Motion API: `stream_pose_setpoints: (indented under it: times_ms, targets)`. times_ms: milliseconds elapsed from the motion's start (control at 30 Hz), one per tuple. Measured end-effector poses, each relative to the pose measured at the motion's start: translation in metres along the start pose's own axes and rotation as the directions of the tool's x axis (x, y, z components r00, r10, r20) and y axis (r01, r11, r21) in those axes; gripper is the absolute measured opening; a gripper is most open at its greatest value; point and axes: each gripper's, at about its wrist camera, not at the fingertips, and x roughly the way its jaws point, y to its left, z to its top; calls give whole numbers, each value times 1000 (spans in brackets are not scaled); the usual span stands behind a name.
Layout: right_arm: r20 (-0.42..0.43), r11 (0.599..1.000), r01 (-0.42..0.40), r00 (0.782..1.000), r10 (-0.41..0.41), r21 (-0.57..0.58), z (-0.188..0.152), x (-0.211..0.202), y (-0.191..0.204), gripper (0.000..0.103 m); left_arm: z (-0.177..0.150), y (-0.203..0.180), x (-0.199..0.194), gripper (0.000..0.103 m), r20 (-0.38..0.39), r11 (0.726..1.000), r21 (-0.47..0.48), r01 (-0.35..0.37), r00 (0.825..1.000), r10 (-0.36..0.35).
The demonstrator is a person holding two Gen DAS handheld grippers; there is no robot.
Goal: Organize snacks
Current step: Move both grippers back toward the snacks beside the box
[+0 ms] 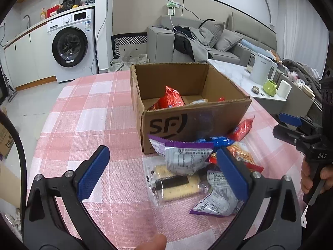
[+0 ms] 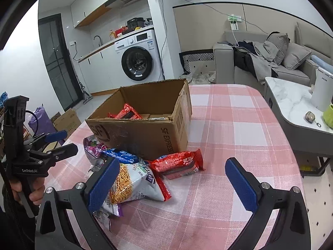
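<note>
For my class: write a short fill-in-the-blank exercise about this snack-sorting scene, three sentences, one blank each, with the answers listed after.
1. The cardboard box stands on a table covered by a pink ____ cloth.
2. Both the left gripper and the right gripper have their jaws ____.
3. The clear-wrapped biscuit pack lies ____ the box, on the tablecloth.

Answers: checked; open; outside
</note>
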Motion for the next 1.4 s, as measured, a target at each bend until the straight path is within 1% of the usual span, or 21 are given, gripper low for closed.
stream_pose_setpoints:
  times_ms: [267, 467, 833, 1033, 1100, 1133, 1233, 1400]
  targets:
    - [-42, 1000, 0, 999, 0, 5, -6, 18, 4, 103, -6, -12, 19, 102, -54, 999, 43, 4, 999, -1]
    - [-73, 1000, 18, 997, -17, 22, -10, 31, 0, 103, -12, -18, 30, 102, -70, 998, 61, -9, 997, 13]
    - [-116, 999, 45, 992, -42, 21, -18, 47, -6, 103, -18, -4, 48, 102, -84, 1000, -14, -17, 996, 16]
    - [-132, 996, 81, 988, -76, 37, -15, 56, -17, 103, -20, -4, 53, 102, -83, 1000, -8, -29, 996, 28]
    - [-152, 996, 84, 985, -77, 37, -13, 64, -20, 103, -21, -3, 55, 102, -89, 1000, -9, -27, 996, 26]
    - [-177, 996, 87, 981, -81, 30, -11, 71, -21, 103, -22, -2, 56, 102, -92, 999, -12, -29, 995, 28]
    - [-214, 994, 112, 971, -107, 15, -9, 86, -22, 103, -22, -2, 58, 102, -97, 1000, -12, -28, 995, 27]
    - [-231, 995, 99, 968, -97, -5, -5, 98, -20, 103, -21, 0, 62, 102, -103, 1000, -20, -23, 994, 21]
